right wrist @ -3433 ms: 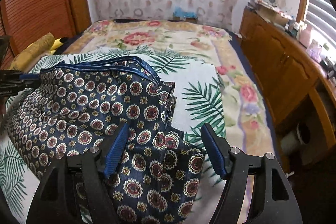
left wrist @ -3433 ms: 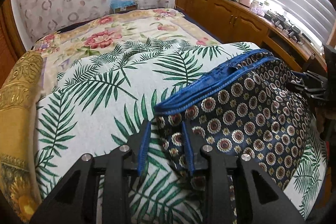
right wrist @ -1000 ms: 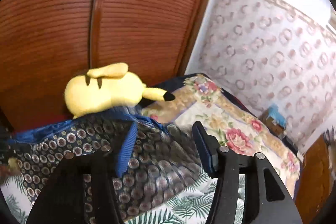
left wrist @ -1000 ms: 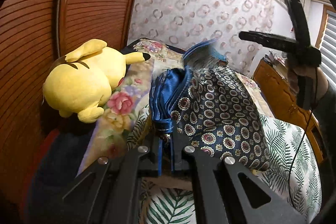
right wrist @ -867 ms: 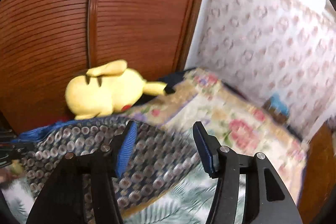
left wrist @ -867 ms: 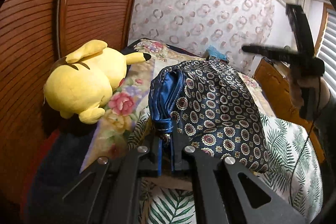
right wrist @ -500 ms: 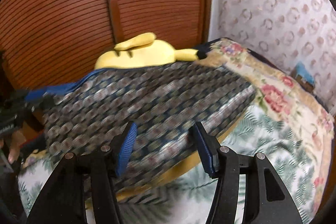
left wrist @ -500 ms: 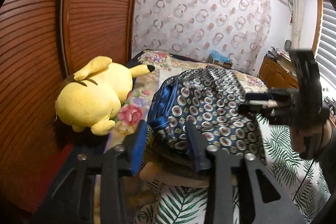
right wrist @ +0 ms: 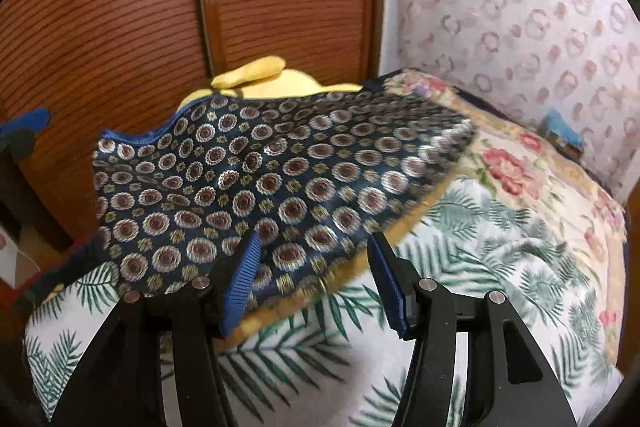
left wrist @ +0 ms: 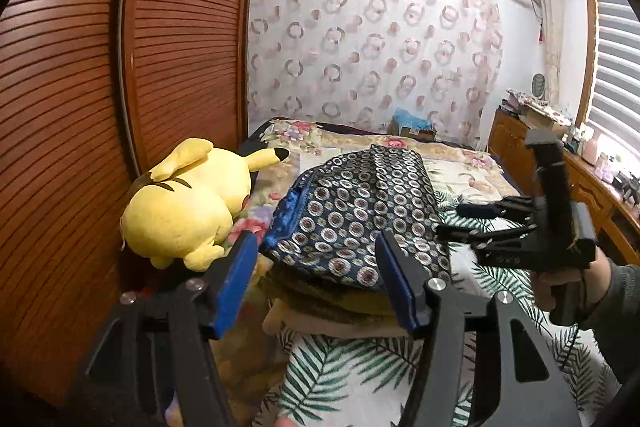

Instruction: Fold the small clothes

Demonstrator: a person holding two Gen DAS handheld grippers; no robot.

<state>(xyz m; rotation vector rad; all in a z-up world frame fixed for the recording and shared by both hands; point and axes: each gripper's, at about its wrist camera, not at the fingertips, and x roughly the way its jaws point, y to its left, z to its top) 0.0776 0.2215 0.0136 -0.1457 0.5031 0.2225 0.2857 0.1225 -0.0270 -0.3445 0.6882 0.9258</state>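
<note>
Left wrist view: a folded navy garment [left wrist: 360, 211], satiny and printed with rows of small round medallions, lies on top of a stack of folded cloth [left wrist: 340, 311] in tan and mustard tones at the near corner of a bed. Its bright blue edging bunches along the left side of the fold. The left gripper [left wrist: 316, 279], black with ribbed blue pads, frames the garment's near edge; its jaws are opening and the pads press on nothing. A plush yellow toy [left wrist: 188, 207], rounded and soft with a black-tipped ear, lies just beside the stack against a slatted reddish-brown wooden door [left wrist: 80, 87]. A white cover with green palm fronds [left wrist: 352, 367] spreads under the stack, and a floral quilt [left wrist: 460, 163] lies beyond it. At right, a person's hand [left wrist: 568, 283] in a dark sleeve holds the right gripper [left wrist: 460, 221] beside the garment.

In the right wrist view, the right gripper [right wrist: 312, 279] has its fingers spread apart, empty, hovering at the garment's [right wrist: 260, 183] near edge, which drapes smoothly over the stack's mustard hem. The image is slightly blurred there.
</note>
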